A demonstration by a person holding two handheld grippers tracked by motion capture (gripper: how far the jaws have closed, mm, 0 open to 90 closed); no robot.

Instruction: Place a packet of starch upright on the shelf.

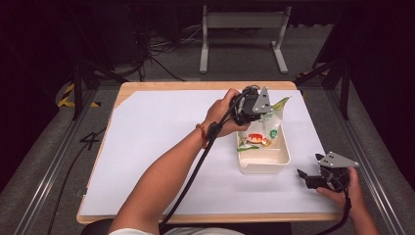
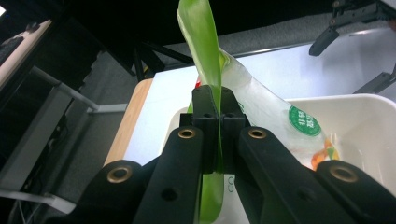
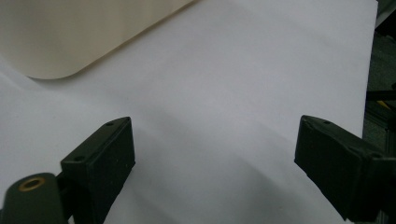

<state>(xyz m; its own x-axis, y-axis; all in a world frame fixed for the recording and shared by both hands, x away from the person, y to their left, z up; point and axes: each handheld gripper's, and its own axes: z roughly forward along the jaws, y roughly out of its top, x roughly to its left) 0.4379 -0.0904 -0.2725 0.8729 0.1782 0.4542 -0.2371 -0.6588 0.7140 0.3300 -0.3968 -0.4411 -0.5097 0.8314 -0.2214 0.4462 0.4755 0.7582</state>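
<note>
Green-edged plastic snack bag is pinched right at its top seal by the left gripper, jaws shut tight on just that thin green strip. The bag's bottom half sits inside the cream tub, which is over toward the right edge of the desk, roughly midway between the front and back edges. The bag is leaning toward the tub's far end with its green corner poking above the rim.

My worry is that a grip on a slick sealed edge like that could slide off if the bag gets lifted or swung fast, and the contents would drop back in or spill over the rim. The seal could also tear. And since the tub looks light, dragging the bag sideways might tip or shove it across the white sheet.

The right gripper is hovering near the front right corner, jaws wide apart and holding nothing, so nothing is steadying the tub.
</note>
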